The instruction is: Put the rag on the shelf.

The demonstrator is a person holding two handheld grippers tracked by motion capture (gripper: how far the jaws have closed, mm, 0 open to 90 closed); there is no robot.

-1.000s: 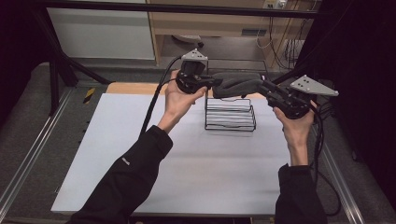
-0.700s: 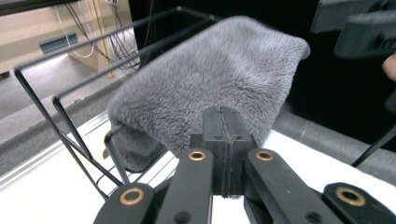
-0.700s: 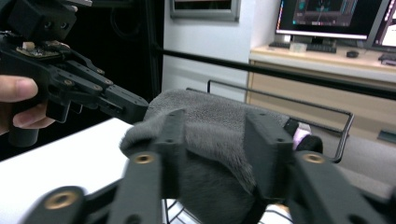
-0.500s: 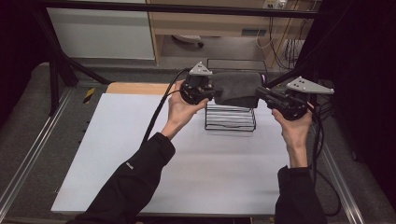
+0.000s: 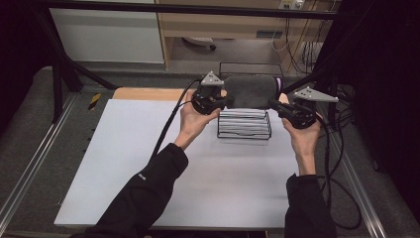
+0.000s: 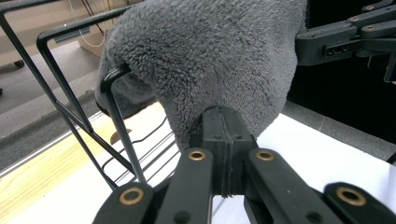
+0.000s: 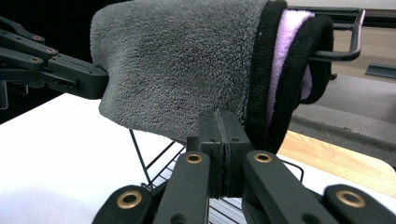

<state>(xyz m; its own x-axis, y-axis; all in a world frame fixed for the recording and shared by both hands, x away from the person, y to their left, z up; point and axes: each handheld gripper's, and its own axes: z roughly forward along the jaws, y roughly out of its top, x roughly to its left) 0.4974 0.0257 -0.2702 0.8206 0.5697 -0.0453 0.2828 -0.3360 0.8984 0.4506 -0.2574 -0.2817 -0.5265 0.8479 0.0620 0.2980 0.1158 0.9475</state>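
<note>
- The left gripper (image 6: 223,140) has its jaws pressed together on the lower edge of a grey fleece cloth (image 6: 210,60), the pile bunching over the pad tips
- The right gripper (image 7: 223,135) likewise pinches the cloth's lower edge just beside its black-bound hem, where a lilac inner layer (image 7: 285,42) shows; its jaws have just been closing, with the cloth between them
- In the high view the left gripper (image 5: 218,101) and right gripper (image 5: 282,106) hold the cloth (image 5: 250,91) stretched between them, above and slightly behind a black wire rack (image 5: 245,125); the gripper views show the cloth's far side resting over one of the rack's upper bars (image 6: 109,77)
- The cloth looks light, soft and limp: it will likely sag between the two grips and fold wherever it is unsupported, so a hold at both ends of one edge seems the best way to keep it spread
- Its thick pile should give the pads good purchase and little chance of slipping, and nothing about it is fragile; the chief risk is probably the fleece catching on the rack's wire ends
- The rack stands on a white table top (image 5: 124,173) with a wooden strip (image 5: 148,93) at the far edge
- Beyond lie grey floor, a pale cabinet (image 5: 106,34) and dark frame bars
</note>
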